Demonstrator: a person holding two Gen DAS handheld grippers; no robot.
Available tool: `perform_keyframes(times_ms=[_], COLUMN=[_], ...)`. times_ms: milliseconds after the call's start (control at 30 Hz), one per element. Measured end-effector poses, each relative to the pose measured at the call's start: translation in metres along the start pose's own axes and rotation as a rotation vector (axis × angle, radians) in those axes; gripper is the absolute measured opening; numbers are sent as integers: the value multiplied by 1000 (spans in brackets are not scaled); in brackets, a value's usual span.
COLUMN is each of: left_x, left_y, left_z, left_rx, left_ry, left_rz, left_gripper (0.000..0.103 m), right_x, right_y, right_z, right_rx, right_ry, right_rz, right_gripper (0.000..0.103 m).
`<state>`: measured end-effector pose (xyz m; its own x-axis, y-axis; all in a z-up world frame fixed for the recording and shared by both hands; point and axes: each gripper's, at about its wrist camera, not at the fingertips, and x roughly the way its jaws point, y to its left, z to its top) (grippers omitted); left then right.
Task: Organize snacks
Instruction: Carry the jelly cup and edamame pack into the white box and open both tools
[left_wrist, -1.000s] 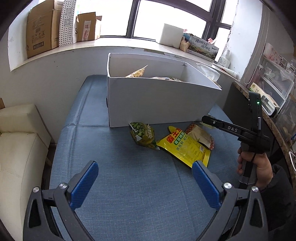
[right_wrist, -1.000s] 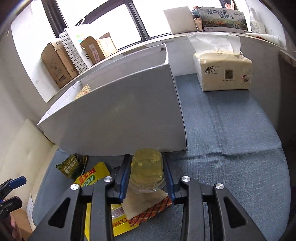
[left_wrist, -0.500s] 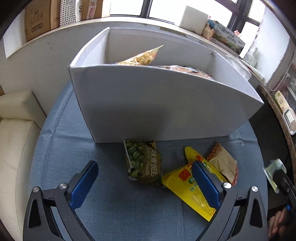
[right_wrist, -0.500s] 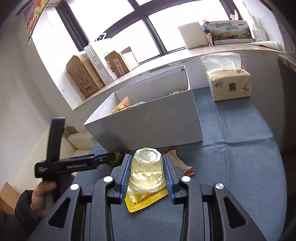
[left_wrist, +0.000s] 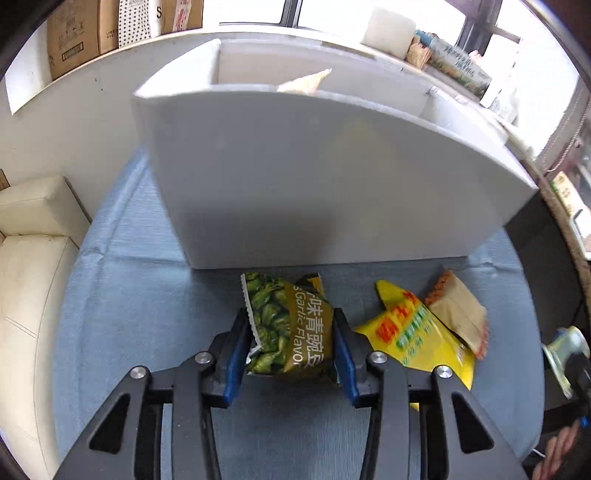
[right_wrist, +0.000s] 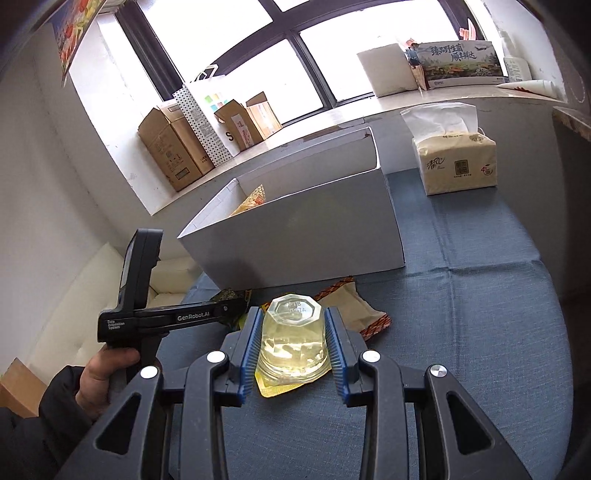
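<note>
The left gripper (left_wrist: 290, 345) pinches the green pea packet (left_wrist: 290, 325) at lower centre, long axis pointing toward the white box (left_wrist: 314, 177) directly above it in frame. The right gripper (right_wrist: 291, 345) clamps a clear jelly cup (right_wrist: 293, 341), box upper centre.

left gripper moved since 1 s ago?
Yes. The left gripper went forward toward the white box and closed on the green pea packet.
</note>
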<state>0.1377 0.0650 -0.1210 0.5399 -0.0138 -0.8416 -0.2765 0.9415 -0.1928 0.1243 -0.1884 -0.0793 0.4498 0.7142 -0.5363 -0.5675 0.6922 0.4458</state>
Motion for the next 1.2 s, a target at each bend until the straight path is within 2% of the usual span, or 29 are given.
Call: perform_keyframes(times_ms=[233,367,500,600,667,800,867,967,1000,1033,1067,1100,1133,1200], left_x=[-80,-122,-149,-154,-149,-120,-105,-80,-74,-68,-64,-63,-62,-64], left_y=[-2,-6,-19,-24,-29,-38,-40,-39,-39,-39,-38,-37,-36,-34], left_z=[-7,15,46,74,96,134,145,154,154,155,154,152,150,146], left_rx=[45,59,70,66,86,104,122,126,136,147,156,163,177,196], left_ry=[-118,-186,-221,-216,-232,-228,-233,-193,-188,-181,-177,-183,-198,-207], left_rz=[-73,-109,-109,-129,-96,-70,-40,-7,-5,6,30,51,61,61], left_gripper=[46,46,46,46,46,47,47,48,57,67,94,103,103,103], right_x=[0,1,1,5,11,33,49,72,80,87,93,94,91,82], right_y=[16,30,36,36,36,32,27,17,11,5,0,-5,-10,-19], right_z=[5,24,59,90,112,152,165,175,178,180,180,179,178,177], right_rx=[-15,-53,-84,-86,-97,-102,-105,-126,-114,-99,-89,-76,-57,-14], right_ry=[-8,-20,-51,-72,-86,-87,-66,-44,-23,-3,13,12,-11,-57], right_rz=[48,52,61,47,32,8,-20,-86,-96,-93,-98,-122,-141,-134], right_gripper=[37,37,37,37,37,37,37,37,39,46,56,83,93,93])
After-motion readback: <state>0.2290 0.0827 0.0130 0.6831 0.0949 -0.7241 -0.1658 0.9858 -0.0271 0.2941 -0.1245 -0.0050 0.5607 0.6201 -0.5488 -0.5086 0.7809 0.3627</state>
